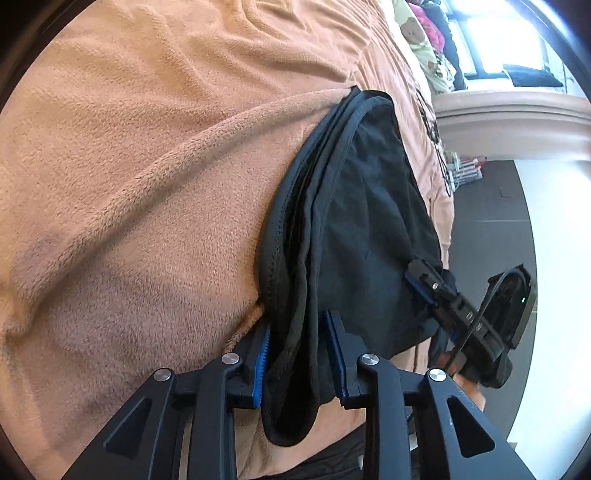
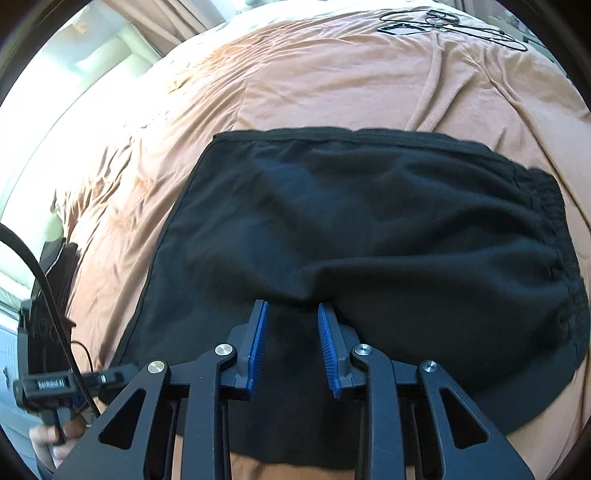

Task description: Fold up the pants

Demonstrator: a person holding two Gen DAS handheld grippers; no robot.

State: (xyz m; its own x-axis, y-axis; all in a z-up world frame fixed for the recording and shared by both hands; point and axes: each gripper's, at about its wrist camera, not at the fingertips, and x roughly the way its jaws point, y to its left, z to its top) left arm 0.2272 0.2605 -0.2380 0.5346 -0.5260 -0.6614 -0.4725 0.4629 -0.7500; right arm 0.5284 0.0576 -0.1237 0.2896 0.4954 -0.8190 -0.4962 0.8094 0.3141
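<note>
The black pants [image 2: 369, 229] lie folded into a wide stack on the orange blanket [image 2: 332, 85]. In the left wrist view their layered edge [image 1: 295, 258] runs up the frame. My left gripper [image 1: 297, 325] is open, its blue pads on either side of that bunched edge, not squeezing it. My right gripper [image 2: 291, 308] is open, its pads resting on the near edge of the pants with a fold of cloth between them. The right gripper also shows in the left wrist view [image 1: 424, 277] at the pants' right edge.
The orange blanket [image 1: 129, 166] covers the whole bed, with raised wrinkles. Black cables [image 2: 443, 22] lie at the far side. The bed edge and dark floor [image 1: 491, 221] are to the right in the left wrist view. A teddy-print pillow [image 1: 417, 37] sits at the far end.
</note>
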